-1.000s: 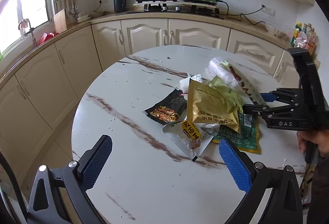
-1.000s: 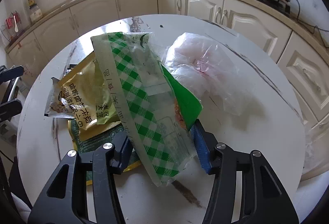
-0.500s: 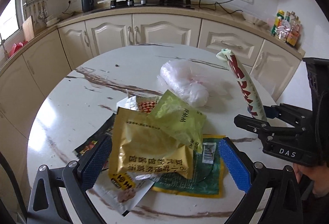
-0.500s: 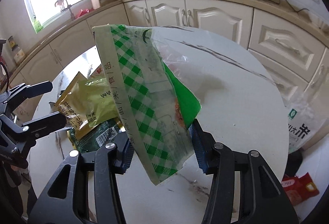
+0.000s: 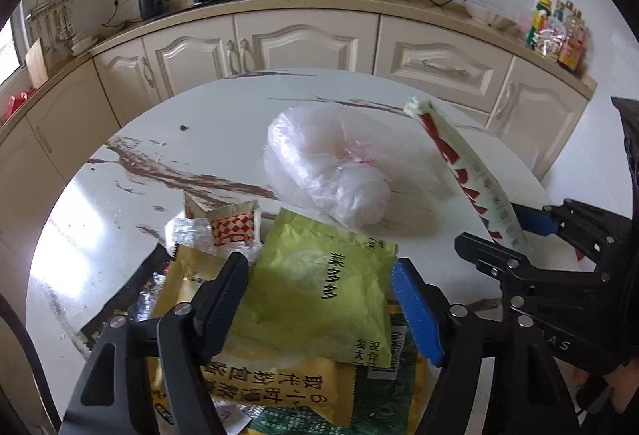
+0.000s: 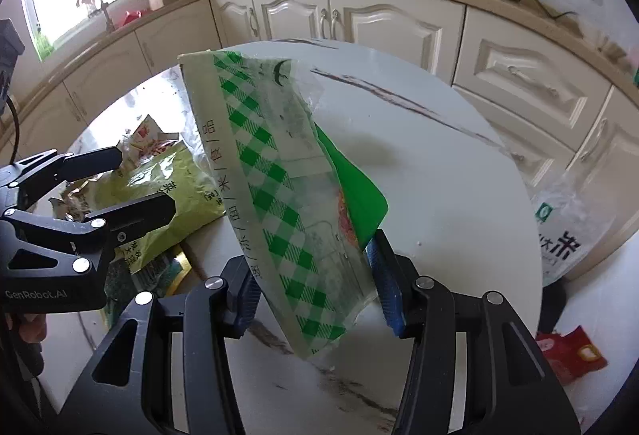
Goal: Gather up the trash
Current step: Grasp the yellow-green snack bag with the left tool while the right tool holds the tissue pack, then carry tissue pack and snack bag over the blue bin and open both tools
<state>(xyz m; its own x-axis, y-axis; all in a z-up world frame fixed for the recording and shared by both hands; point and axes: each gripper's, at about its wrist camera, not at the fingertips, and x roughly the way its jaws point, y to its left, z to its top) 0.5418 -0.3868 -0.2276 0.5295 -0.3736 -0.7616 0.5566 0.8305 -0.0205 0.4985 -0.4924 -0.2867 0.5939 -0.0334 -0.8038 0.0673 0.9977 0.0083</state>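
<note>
right jaws: the right gripper (image 6: 315,285) is clamped on the lower part of a green-checked wrapper (image 6: 275,171), one blue pad on each side of it; the pack stands up and forward from the jaws, clear of the tabletop (image 6: 439,171).
green-checked wrapper: thin printed film with a clear window and a solid green back panel; flat, long, creased. I judge it nearly weightless and floppy above the pinch, slick between the pads, so a hold low and across its width suits it.
left jaws: the left gripper (image 5: 319,299) has its jaws parted, straddling a lime-green packet (image 5: 319,287); whether the pads touch the film I cannot tell.
lime-green packet: crinkled matte foil pouch, puffed slightly, lying topmost on the heap directly between the jaws. Light and soft by the look of it; best pinched at a flat sealed edge, since the middle would only buckle.
under the jaws: a gold sachet (image 5: 279,387) with dark lettering and a dark green wrapper (image 5: 383,399) with a barcode, both flat glossy film, overlapping, likely to slide on one another.
just beyond the left jaws: a torn red-and-white checked packet (image 5: 233,227) and scraps of clear cellophane.
further ahead: a bunched clear plastic bag (image 5: 331,171), soft, shapeless, translucent, resting on the tabletop well past the heap.
tabletop: round, white marble-look with brown veins, smooth and hard.
</note>
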